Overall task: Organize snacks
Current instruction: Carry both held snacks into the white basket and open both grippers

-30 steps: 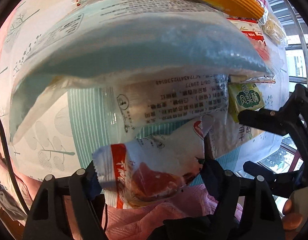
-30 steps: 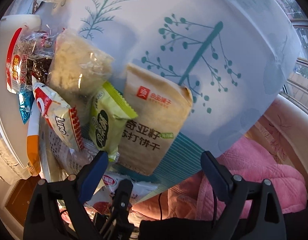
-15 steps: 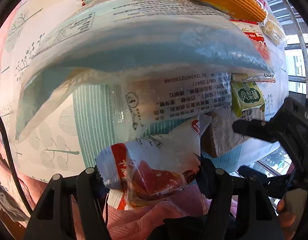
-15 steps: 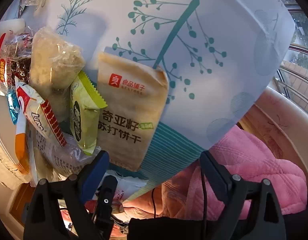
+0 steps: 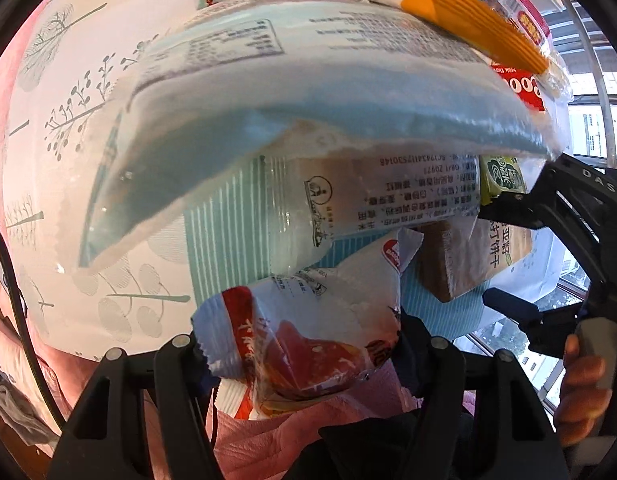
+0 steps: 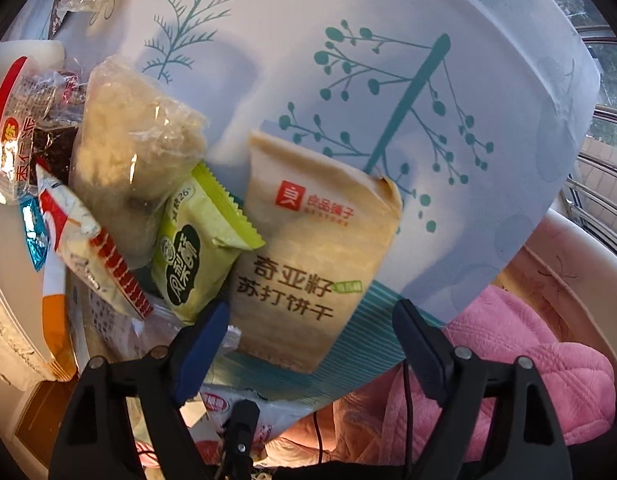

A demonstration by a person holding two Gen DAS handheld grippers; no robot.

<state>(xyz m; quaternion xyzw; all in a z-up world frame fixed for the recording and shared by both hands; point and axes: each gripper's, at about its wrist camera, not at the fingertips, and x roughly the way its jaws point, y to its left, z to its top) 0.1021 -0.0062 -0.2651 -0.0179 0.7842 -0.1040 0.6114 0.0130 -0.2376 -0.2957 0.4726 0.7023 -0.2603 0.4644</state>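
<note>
A big pale-blue packet fills most of the left wrist view and hides the pile behind it. The left gripper is clamped on a red-and-white meat snack pouch at the table's near edge, pinched tighter than a second ago. The right gripper hangs with fingers spread before the tan cracker pack, closer than before.

We are looking close along each hand-held gripper over the worktop's near edge; both views are sharing the beige cracker packet and green packet.
</note>
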